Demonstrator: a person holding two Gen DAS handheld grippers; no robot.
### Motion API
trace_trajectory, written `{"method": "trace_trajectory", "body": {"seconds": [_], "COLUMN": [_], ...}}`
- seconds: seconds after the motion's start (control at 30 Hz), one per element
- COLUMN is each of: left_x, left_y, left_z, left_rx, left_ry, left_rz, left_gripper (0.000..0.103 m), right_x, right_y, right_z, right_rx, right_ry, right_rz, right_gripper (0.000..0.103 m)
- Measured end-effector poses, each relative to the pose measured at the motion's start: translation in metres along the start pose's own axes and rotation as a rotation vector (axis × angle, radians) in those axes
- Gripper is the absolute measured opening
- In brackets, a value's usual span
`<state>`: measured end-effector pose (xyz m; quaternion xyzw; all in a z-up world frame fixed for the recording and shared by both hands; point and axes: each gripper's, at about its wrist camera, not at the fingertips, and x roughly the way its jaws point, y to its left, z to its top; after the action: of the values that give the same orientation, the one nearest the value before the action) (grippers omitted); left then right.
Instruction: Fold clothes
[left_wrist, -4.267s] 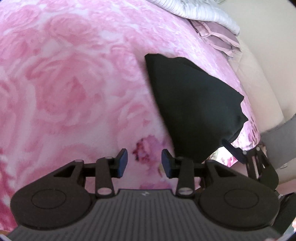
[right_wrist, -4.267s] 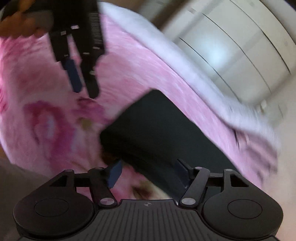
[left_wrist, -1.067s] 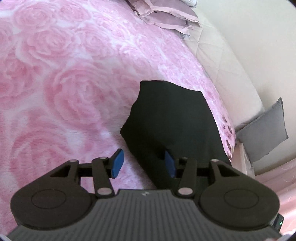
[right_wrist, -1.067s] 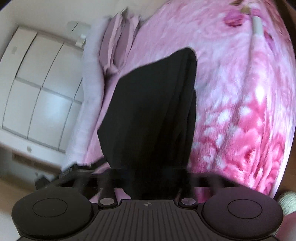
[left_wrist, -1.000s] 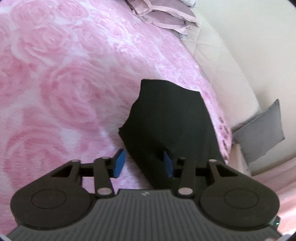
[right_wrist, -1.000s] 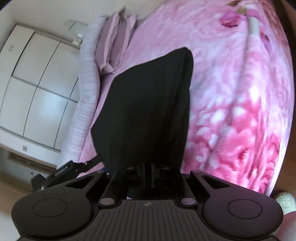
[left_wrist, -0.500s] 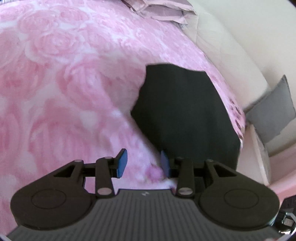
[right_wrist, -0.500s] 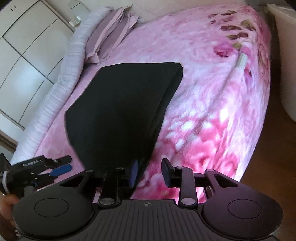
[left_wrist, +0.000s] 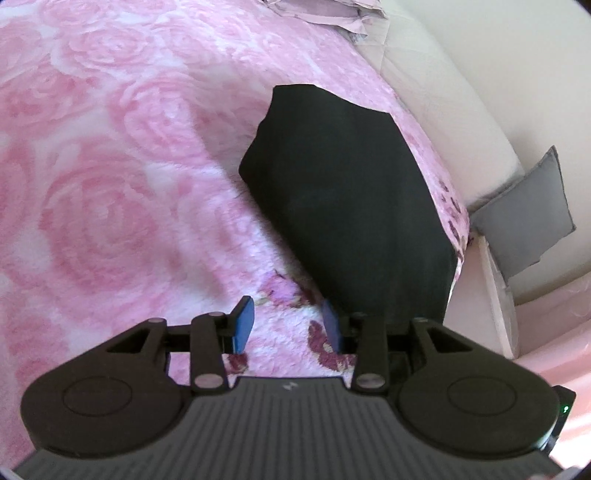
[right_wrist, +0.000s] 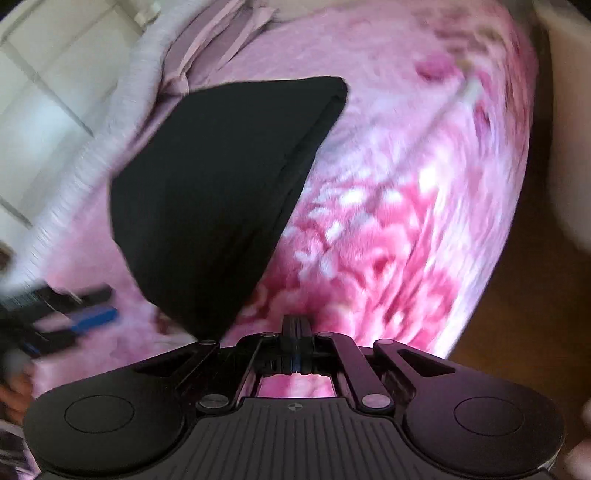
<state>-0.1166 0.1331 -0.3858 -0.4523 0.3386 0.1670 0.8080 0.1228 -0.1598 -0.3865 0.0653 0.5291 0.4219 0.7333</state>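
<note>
The black garment (left_wrist: 351, 192) lies folded on the bed (left_wrist: 110, 184), left tongs (left_wrist: 286, 323) released, right tongs (right_wrist: 297, 334) clenched empty; it probably needs only tidying.

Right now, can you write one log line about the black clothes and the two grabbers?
black folded garment: flat on pink rose blanket | left gripper: open, empty, jaws just opening | right gripper: shut, empty
</note>
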Motion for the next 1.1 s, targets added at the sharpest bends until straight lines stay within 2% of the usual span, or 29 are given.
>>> {"method": "trace_trajectory", "body": {"seconds": [0.07, 0.1, 0.13, 0.23, 0.3, 0.37, 0.4, 0.43, 0.53, 0.6, 0.73, 0.8, 0.87, 0.9, 0.93, 1.03, 1.1], "left_x": [-0.001, -0.002, -0.003, -0.003, 0.000, 0.002, 0.003, 0.005, 0.005, 0.004, 0.005, 0.008, 0.011, 0.011, 0.011, 0.008, 0.015], "left_y": [0.001, 0.001, 0.001, -0.001, -0.001, -0.002, -0.002, -0.003, -0.006, -0.010, -0.025, -0.031, -0.035, -0.035, -0.036, -0.048, -0.060], "left_z": [0.001, 0.002, 0.003, 0.004, 0.005, 0.006, 0.007, 0.008, 0.012, 0.015, 0.017, 0.017, 0.017, 0.017, 0.017, 0.018, 0.021], "left_rx": [-0.019, -0.028, -0.037, -0.044, -0.048, -0.049, -0.049, -0.049, -0.039, -0.025, 0.024, 0.033, 0.032, 0.026, 0.021, 0.075, 0.144], "left_ry": [-0.010, -0.015, -0.020, -0.028, -0.026, -0.027, -0.027, -0.027, -0.030, -0.032, -0.017, -0.010, -0.011, -0.018, -0.031, -0.093, -0.104], "left_rz": [-0.008, -0.012, -0.015, -0.017, -0.016, -0.012, -0.012, -0.013, -0.019, -0.023, -0.033, -0.050, -0.058, -0.060, -0.063, -0.067, -0.049], "left_gripper": [0.039, 0.039, 0.039, 0.039, 0.039, 0.039, 0.039, 0.039, 0.039, 0.039, 0.039, 0.041, 0.041, 0.041, 0.041, 0.041, 0.041], "right_x": [-0.006, -0.007, -0.004, 0.005, 0.018, 0.034, 0.039, 0.045, 0.051, 0.047, 0.036, 0.042, 0.040, 0.034, 0.021, -0.022, -0.030], "right_y": [-0.010, -0.014, -0.015, -0.016, -0.017, -0.020, -0.020, -0.021, -0.017, -0.013, -0.023, -0.028, -0.026, -0.028, -0.031, -0.026, -0.007], "right_z": [0.003, 0.005, 0.008, 0.020, 0.031, 0.043, 0.048, 0.053, 0.072, 0.090, 0.139, 0.154, 0.144, 0.136, 0.128, 0.087, 0.066], "right_rx": [0.136, 0.201, 0.234, 0.295, 0.307, 0.316, 0.310, 0.302, 0.210, 0.114, 0.026, 0.009, 0.040, 0.050, 0.061, 0.049, -0.049], "right_ry": [-0.041, -0.064, -0.084, -0.138, -0.139, -0.123, -0.112, -0.090, -0.054, -0.061, -0.164, -0.084, -0.073, -0.102, -0.141, -0.297, -0.319], "right_rz": [0.100, 0.139, 0.161, 0.205, 0.168, 0.163, 0.165, 0.170, 0.164, 0.149, 0.085, 0.086, 0.083, 0.068, 0.045, 0.013, 0.025], "right_gripper": [0.022, 0.056, 0.074, 0.074, 0.073, 0.056, 0.029, 0.018, 0.012, 0.010, 0.010, 0.013, 0.023, 0.038, 0.043, 0.042, 0.042]}}
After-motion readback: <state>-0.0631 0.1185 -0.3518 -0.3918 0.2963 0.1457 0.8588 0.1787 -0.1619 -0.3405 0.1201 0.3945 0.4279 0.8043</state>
